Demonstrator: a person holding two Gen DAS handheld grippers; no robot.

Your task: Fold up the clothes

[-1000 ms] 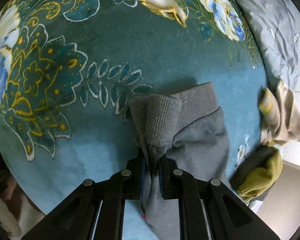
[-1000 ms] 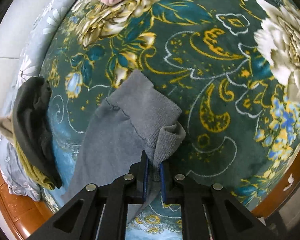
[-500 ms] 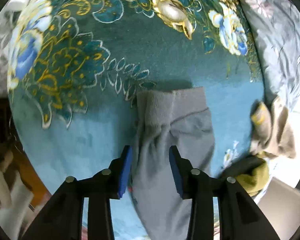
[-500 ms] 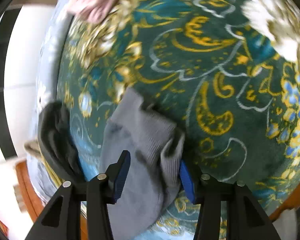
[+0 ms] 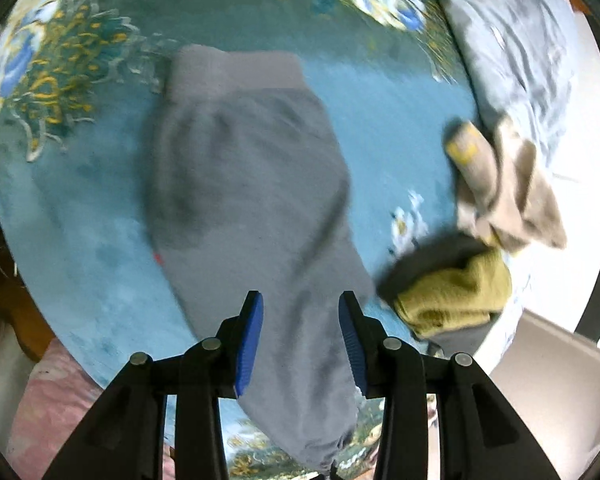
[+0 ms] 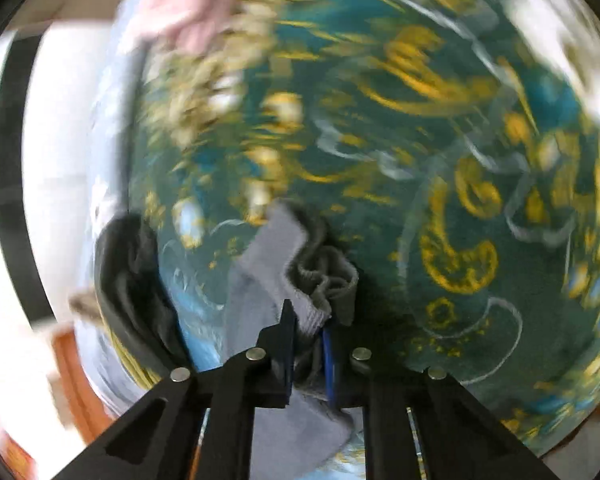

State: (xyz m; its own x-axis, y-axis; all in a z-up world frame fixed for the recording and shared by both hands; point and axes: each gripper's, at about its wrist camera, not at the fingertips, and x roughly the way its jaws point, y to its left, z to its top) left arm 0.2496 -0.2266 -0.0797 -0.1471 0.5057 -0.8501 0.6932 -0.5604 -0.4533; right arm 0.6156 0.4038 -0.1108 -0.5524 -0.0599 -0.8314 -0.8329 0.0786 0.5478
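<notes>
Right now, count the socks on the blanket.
3, maybe more hidden: a grey sock in the middle, a beige sock at the right edge, and a dark-and-yellow sock below it.

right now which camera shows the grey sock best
The left wrist view: the grey sock lies almost full length on the teal floral blanket, the open left tongs hovering over it. The right wrist view shows only its bunched cuff, pinched in the shut right tongs, and blur.
</notes>
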